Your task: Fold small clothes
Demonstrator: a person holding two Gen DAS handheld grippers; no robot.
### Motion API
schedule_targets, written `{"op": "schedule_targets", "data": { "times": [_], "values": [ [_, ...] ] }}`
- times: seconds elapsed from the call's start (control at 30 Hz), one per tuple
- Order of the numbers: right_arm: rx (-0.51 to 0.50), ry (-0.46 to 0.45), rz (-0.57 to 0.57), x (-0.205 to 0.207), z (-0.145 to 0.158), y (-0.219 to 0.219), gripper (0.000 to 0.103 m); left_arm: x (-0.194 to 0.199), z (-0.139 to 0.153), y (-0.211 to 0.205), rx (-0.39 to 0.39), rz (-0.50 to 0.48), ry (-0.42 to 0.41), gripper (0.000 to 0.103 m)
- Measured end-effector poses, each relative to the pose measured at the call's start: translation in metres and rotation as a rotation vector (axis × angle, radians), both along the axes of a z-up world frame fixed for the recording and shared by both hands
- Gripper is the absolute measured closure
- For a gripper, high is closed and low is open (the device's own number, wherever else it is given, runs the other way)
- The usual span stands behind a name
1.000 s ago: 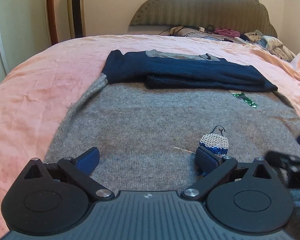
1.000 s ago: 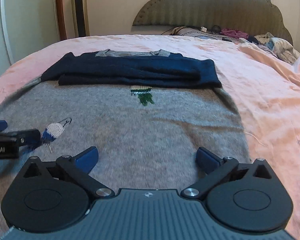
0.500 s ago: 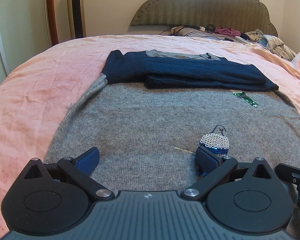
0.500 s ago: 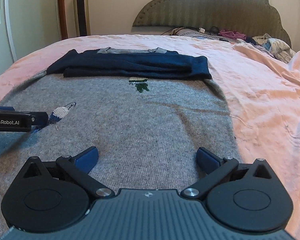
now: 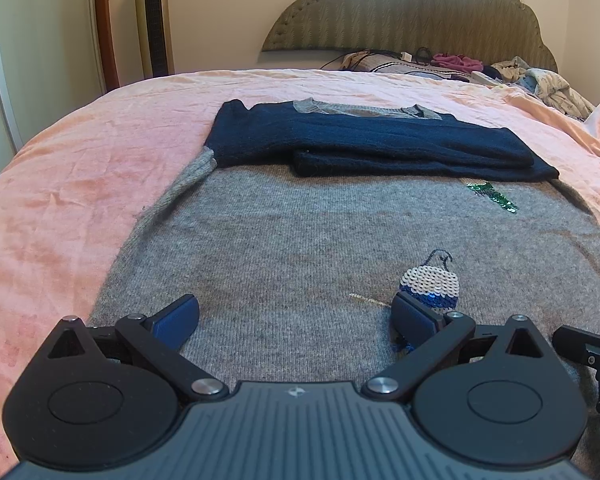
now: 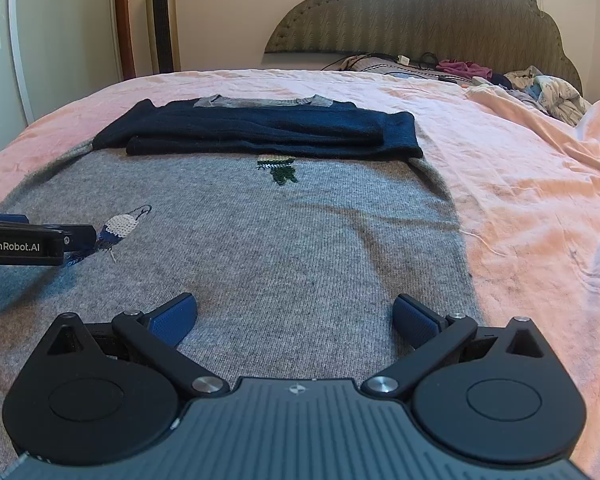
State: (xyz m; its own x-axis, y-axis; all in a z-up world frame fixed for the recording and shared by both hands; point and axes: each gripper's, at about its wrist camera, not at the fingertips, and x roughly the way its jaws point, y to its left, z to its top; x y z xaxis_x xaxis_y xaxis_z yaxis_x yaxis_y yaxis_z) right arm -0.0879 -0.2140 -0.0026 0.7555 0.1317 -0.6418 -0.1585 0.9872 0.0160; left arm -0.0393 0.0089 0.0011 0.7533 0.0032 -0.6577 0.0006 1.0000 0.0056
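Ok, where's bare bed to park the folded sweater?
Bare pink bedspread lies left of the gray sweater, and a rumpled strip on its right. By the headboard it is crowded with a clothes pile. Both tongs hover open over the sweater.

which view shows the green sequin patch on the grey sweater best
The right wrist view: the green sequin patch sits near centre, just below the folded navy sleeves. The left wrist view shows it off to the right and slanted.

Right gripper (image 6: 295,316) spread wide over grey sweater (image 6: 260,248); navy sleeves (image 6: 260,130) folded across.
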Motion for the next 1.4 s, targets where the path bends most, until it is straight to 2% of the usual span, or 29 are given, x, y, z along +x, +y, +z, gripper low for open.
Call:
{"op": "schedule_targets", "data": {
  "times": [0.2,0.37,1.4],
  "values": [
    [-0.012,0.003,-0.007,-0.007,0.001,0.001,0.0,-0.012,0.002,-0.001,0.031,0.022,0.021,0.0],
    [-0.006,0.001,-0.009,-0.009,0.0,-0.001,0.0,-0.028,0.0,0.003,0.018,0.039,0.01,0.0],
    [0.0,-0.001,-0.009,-0.009,-0.001,-0.002,0.0,-0.029,0.001,0.002,0.016,0.034,0.005,0.0]
  ]
}}
